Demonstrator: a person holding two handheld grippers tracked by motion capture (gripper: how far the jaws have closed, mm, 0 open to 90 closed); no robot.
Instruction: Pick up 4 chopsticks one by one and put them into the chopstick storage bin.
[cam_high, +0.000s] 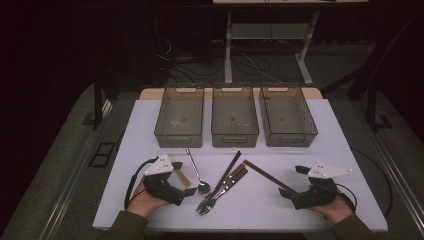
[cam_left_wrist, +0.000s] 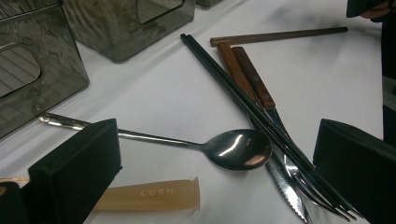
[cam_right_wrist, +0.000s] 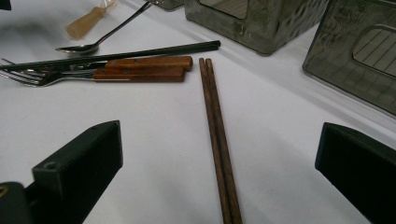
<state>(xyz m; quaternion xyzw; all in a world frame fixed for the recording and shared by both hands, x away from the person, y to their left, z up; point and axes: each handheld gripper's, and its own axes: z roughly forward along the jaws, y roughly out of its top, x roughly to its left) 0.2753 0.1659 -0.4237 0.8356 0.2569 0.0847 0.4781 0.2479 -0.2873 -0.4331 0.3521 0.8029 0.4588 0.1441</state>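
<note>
While both grippers rested wide open and empty, the brown chopsticks (cam_right_wrist: 217, 140) lay lengthwise between the right gripper's (cam_high: 305, 182) jaws (nearer than the left gripper (cam_high: 172, 176)), beside the cutlery pile (cam_high: 220, 185).

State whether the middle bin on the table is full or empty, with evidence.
Empty. The high view looks straight into the middle bin: bare ribbed floor, while all cutlery lies on the table.
</note>
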